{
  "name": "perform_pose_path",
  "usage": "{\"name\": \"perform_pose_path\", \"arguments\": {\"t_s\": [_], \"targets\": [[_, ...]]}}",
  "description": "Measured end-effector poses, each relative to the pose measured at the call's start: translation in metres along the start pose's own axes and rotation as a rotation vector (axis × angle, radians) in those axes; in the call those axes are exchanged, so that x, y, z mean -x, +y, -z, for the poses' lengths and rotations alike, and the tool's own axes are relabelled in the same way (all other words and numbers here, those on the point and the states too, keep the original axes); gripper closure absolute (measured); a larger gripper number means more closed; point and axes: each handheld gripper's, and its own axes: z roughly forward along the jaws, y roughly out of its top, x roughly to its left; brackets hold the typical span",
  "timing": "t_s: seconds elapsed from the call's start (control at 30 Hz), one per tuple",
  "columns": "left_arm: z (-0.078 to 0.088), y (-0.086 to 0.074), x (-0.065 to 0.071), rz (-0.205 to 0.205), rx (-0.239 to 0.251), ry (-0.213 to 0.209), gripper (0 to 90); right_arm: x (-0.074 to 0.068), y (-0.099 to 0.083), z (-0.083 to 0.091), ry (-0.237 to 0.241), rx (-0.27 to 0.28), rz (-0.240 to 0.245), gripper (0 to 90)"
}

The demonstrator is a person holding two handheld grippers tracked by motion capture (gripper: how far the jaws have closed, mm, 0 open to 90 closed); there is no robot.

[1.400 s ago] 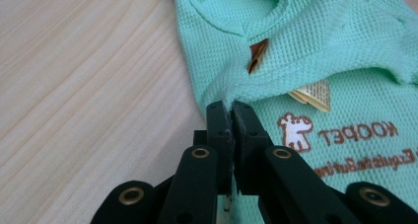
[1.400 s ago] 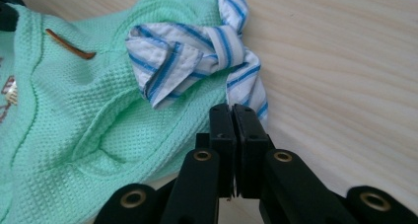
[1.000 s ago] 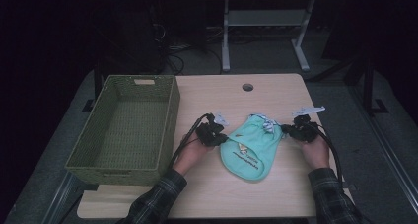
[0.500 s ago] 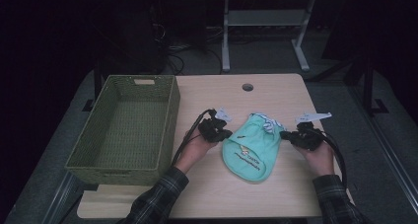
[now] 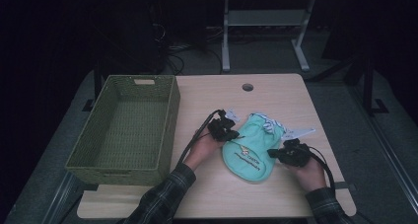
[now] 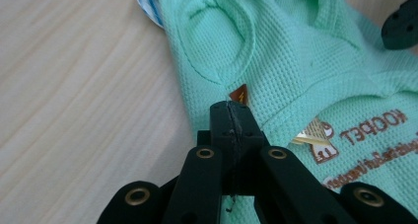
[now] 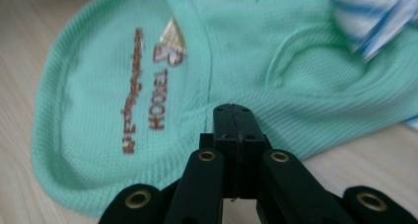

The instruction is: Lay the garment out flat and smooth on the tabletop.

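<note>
A: High view: small mint-green waffle-knit garment with brown print [image 5: 250, 147] lies flat mid-table. Left gripper [image 5: 231, 133] sits at its 9 o'clock edge, right gripper [image 5: 277, 153] at its 4 o'clock edge. Green woven rectangular basket [image 5: 125, 125] off at 9 o'clock has nothing in it.

B: Left gripper view: jaws clenched, tips on the fabric by a small orange tag [image 6: 239, 93]; can't tell if cloth is pinched.

A: Right gripper view: same, 2 jaws pressed together at the hem.

B: Looks like mid-fold to me. Next probably needs a fresh pinch before lifting.
</note>
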Motion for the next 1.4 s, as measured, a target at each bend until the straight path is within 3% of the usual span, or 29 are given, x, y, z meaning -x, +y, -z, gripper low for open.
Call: {"name": "perform_pose_path", "arguments": {"t_s": [0.13, 0.37, 0.73, 0.93, 1.17, 1.4], "targets": [[-0.004, -0.003, 0.001, -0.022, -0.022, 0.000, 89.4, -0.004, -0.002, -0.006, 0.013, -0.020, 0.008, 89.8], [-0.003, -0.009, 0.003, -0.022, -0.046, -0.013, 89.5, -0.003, -0.003, -0.005, 0.000, -0.021, 0.018, 89.8], [0.004, -0.016, 0.028, -0.058, -0.072, -0.052, 89.4, 0.010, -0.005, 0.000, -0.046, -0.014, 0.006, 89.8], [0.006, -0.020, 0.043, -0.037, -0.061, -0.102, 89.4, 0.018, -0.006, 0.002, -0.063, -0.013, 0.000, 89.8], [0.007, -0.020, 0.058, -0.049, -0.074, -0.145, 89.3, 0.023, -0.007, 0.004, -0.061, -0.008, -0.006, 89.7], [0.016, -0.014, 0.041, -0.011, -0.030, -0.080, 81.6, 0.023, -0.007, 0.004, -0.064, -0.008, -0.004, 89.8]]}}
